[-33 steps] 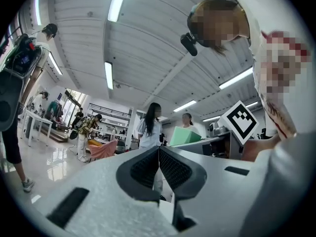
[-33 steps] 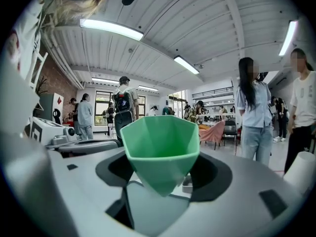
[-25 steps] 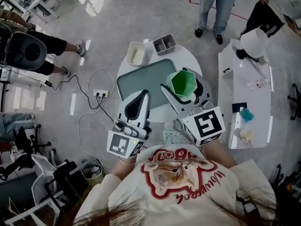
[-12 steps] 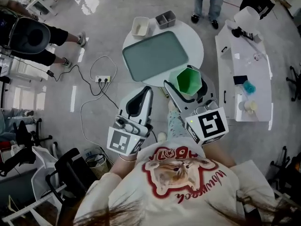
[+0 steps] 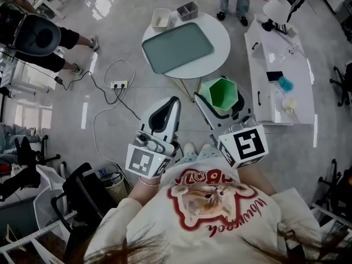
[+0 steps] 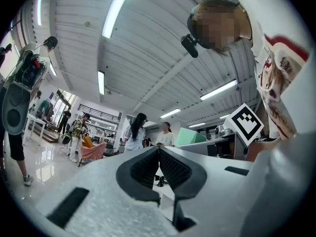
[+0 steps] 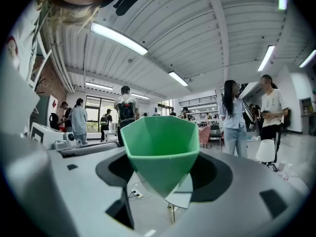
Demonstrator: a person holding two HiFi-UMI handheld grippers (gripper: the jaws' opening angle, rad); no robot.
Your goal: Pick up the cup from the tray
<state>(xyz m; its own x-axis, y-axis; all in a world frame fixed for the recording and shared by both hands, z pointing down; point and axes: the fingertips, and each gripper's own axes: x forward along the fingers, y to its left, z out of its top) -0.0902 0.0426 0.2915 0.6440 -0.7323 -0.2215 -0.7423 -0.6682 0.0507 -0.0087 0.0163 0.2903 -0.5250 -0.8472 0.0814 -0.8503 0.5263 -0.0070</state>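
My right gripper [image 5: 219, 100] is shut on a green faceted cup [image 5: 220, 94], held up in the air, away from the round white table [image 5: 220, 48]. In the right gripper view the cup [image 7: 160, 149] sits between the jaws with its mouth facing the camera. The grey-green tray [image 5: 177, 47] lies bare on that table, far beyond both grippers. My left gripper [image 5: 169, 108] hangs shut beside the right one with nothing in it; in the left gripper view its jaws [image 6: 158, 168] meet with nothing between them.
A white box [image 5: 160, 17] and a grey two-part box [image 5: 187, 10] stand at the table's far edge. A long white table [image 5: 275, 76] with a lamp and small items runs on the right. People stand around; cables and a power strip [image 5: 118, 84] lie on the floor.
Both grippers and the cup have drawn back and up from the round table, which now looks smaller and farther away. The cup stays clamped in the right gripper.
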